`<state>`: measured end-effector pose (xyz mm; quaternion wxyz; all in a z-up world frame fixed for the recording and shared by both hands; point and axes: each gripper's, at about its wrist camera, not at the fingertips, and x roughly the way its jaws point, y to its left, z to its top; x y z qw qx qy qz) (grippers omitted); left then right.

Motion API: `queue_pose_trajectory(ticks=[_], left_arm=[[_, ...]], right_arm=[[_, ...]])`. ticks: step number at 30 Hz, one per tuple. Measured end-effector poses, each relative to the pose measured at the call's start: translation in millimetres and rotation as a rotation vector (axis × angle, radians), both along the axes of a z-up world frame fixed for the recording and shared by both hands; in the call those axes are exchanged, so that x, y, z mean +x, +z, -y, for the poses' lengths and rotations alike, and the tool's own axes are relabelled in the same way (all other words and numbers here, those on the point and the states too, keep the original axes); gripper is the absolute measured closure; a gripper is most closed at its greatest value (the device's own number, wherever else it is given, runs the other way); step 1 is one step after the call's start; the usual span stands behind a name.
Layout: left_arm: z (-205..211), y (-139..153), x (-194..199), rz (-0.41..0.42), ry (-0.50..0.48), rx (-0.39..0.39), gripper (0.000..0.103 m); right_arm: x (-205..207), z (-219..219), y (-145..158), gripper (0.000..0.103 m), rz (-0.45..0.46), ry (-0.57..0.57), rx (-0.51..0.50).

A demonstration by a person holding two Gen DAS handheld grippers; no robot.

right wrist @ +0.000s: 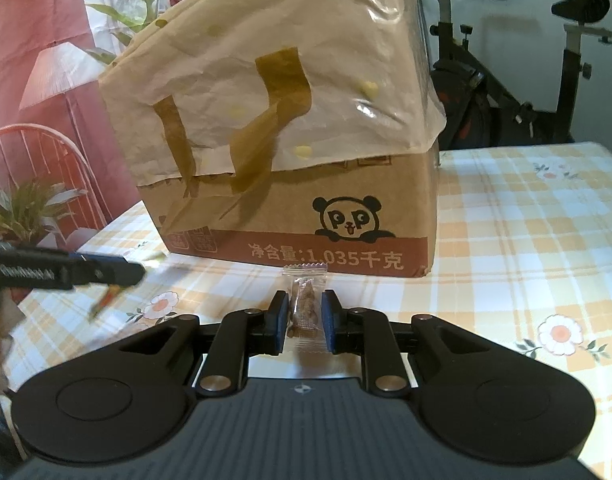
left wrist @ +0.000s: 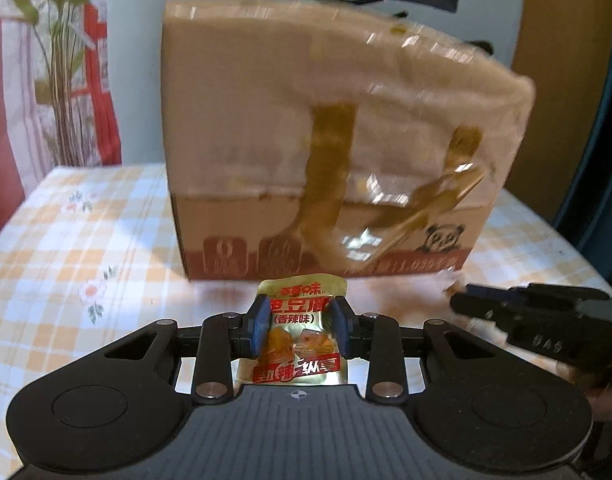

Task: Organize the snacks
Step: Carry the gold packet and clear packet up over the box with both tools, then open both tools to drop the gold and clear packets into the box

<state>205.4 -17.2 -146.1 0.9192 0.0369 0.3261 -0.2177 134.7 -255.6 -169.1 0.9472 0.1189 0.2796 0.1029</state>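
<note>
A gold snack packet (left wrist: 295, 334) with red print sits between the blue pads of my left gripper (left wrist: 297, 320), which is shut on it and holds it above the table. A small clear-wrapped brown snack (right wrist: 303, 304) stands upright in my right gripper (right wrist: 303, 314), shut on it. Behind both stands a cardboard box (left wrist: 326, 240) with a panda print, lined with a plastic bag (right wrist: 265, 92) folded over its rim. The right gripper (left wrist: 526, 320) shows at the right edge of the left wrist view; the left gripper (right wrist: 65, 272) shows at the left of the right wrist view.
The table carries an orange-checked floral cloth (right wrist: 526, 240). A potted plant (right wrist: 25, 212) and a red chair (right wrist: 37, 144) stand left of the table. An exercise bike (right wrist: 526, 80) stands behind on the right. Tall dried stems (left wrist: 61, 80) rise at the back left.
</note>
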Motion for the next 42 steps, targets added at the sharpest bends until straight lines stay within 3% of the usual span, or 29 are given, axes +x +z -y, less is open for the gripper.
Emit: queue_pose_trajectory(ticks=[6,11,19,24,26,31,32,33,36,38,42], left_arm=[[-1,37,-15,0.096,-0.016,-0.049,0.068],[1,75,-21,0.199,-0.028,-0.103,0.068],[30,135,21,0.362,-0.079,-0.116,0.067],[63,147,70,0.351,-0.082,-0.120,0.067],[77,143,89,0.318,-0.079,-0.099,0.074],[97,122,116,0.241,-0.062,-0.027,0.073],[100,120,118,0.237,-0.056,0.002,0.062],[102,119,118,0.235,-0.047,0.023,0.044],[95,123,112,0.250,-0.038,0.018,0.019],[87,128,109,0.255,-0.027,0.018,0.016],[70,142,98,0.258,0.036,0.011,0.013]], right_arm=[[-13,-9,25,0.083,0.063,0.049,-0.032],[-22,-13,71,0.083,0.191,0.105,-0.068],[10,-11,149,0.083,0.340,0.138,-0.073],[59,-7,173,0.083,0.323,0.104,-0.139],[81,-3,176,0.083,0.287,0.093,-0.154],[117,7,171,0.082,0.176,0.057,-0.196],[123,7,168,0.081,0.141,0.059,-0.206],[126,7,165,0.081,0.112,0.061,-0.212],[127,7,160,0.061,0.057,0.060,-0.243],[120,9,161,0.044,0.068,0.044,-0.249],[108,15,171,0.035,0.069,0.007,-0.218]])
